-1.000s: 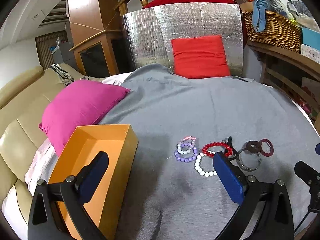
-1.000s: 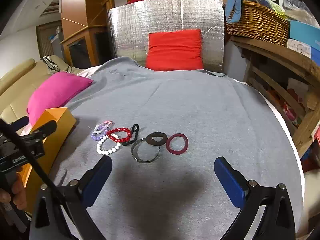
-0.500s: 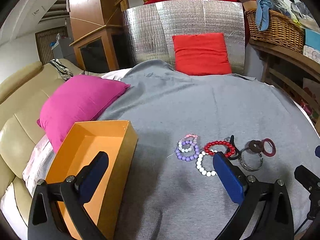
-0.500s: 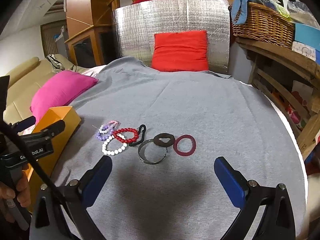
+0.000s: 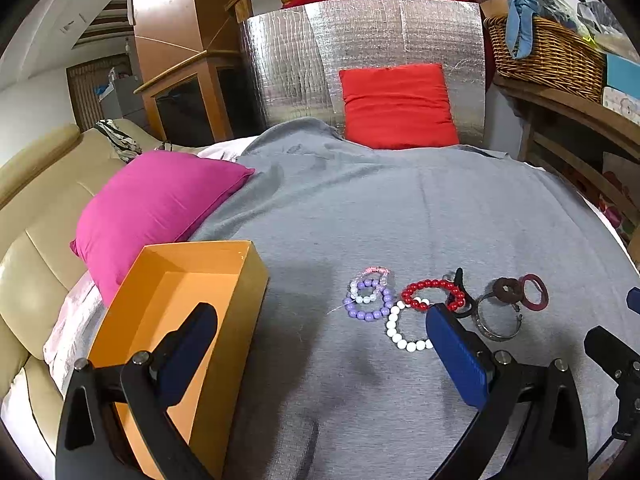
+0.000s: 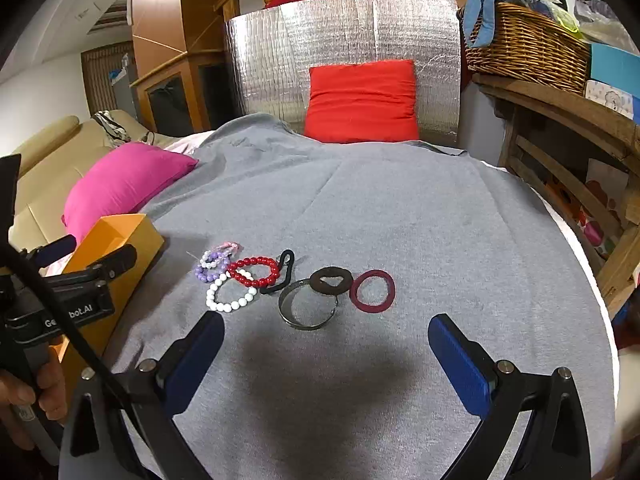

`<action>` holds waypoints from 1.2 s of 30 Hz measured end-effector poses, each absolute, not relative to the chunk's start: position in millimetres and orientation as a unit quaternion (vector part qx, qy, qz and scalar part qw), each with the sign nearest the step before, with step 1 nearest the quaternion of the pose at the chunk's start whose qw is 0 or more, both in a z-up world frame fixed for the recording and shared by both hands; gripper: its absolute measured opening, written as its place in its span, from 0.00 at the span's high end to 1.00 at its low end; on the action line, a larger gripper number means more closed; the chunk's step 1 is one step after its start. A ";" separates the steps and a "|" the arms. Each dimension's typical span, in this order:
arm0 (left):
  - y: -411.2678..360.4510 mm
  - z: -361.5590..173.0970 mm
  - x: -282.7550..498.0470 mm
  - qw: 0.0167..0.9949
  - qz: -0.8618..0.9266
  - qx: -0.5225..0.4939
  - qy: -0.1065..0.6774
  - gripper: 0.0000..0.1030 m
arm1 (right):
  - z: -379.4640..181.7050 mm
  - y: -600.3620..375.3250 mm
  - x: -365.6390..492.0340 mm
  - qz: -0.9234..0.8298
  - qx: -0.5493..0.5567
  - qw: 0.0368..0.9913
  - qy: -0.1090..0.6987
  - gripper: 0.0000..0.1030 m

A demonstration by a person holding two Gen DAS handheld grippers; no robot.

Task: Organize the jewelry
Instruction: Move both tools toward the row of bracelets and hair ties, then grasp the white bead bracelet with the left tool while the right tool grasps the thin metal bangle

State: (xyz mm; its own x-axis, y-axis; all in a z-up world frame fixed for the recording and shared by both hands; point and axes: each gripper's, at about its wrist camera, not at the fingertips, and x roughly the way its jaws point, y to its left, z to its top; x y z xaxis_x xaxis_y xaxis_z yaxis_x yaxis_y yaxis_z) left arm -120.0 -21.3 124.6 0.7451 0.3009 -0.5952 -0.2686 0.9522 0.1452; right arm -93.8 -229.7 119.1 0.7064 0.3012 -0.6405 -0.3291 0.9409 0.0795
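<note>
Jewelry sits in a loose row on the grey cloth (image 5: pixel 400 220) in the left wrist view: a purple bead bracelet (image 5: pixel 369 298) with a smaller pale one lying on it, a red bead bracelet (image 5: pixel 434 292), a white bead bracelet (image 5: pixel 404 330) just in front and touching the red, then a metal bangle (image 5: pixel 498 320), a dark brown hair tie (image 5: pixel 508 290) and a maroon ring (image 5: pixel 534 292) at the far right. The left gripper (image 5: pixel 320 344) hangs wide open above the cloth, holding nothing, its left finger over the open orange box (image 5: pixel 180 300) and its right finger covering part of the white bracelet. That box stands at the cloth's left edge, in front of a pink cushion (image 5: pixel 156 208).

Over to the right wrist view: the right gripper (image 6: pixel 324 356) is spread wide too, empty, with the metal bangle (image 6: pixel 306 306) just ahead between its fingers. Brown hair tie (image 6: pixel 331 280) overlaps the bangle's far rim; the maroon ring (image 6: pixel 373 290) lies just right of it. A black loop (image 6: pixel 280 272) touches the red bracelet (image 6: pixel 254 272), with white (image 6: pixel 230 294) and purple (image 6: pixel 210 268) beads to the left. At the left edge, a hand (image 6: pixel 24 400) grips the other tool's handle beside the orange box (image 6: pixel 120 236).
</note>
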 end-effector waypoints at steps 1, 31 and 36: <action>-21.1 124.5 -120.3 0.934 0.152 0.025 0.323 0.00 | 119.1 -229.7 -93.7 0.171 -0.020 0.923 0.343 0.00; 8.4 72.8 -78.1 0.890 0.156 -0.011 0.427 0.00 | 41.6 -228.2 -4.8 0.186 0.097 0.850 0.483 0.57; 3.8 70.4 -75.8 0.891 0.149 -0.001 0.430 0.00 | 30.5 -207.4 4.3 0.170 0.093 0.848 0.493 0.73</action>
State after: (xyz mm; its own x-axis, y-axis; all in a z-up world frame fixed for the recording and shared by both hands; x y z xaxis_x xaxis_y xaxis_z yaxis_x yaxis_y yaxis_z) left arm -75.8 3.8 70.4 0.5865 0.2650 -0.7654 -0.2669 0.9554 0.1264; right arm 4.3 -207.4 30.5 0.4568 0.3806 -0.8041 -0.1969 0.9247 0.3258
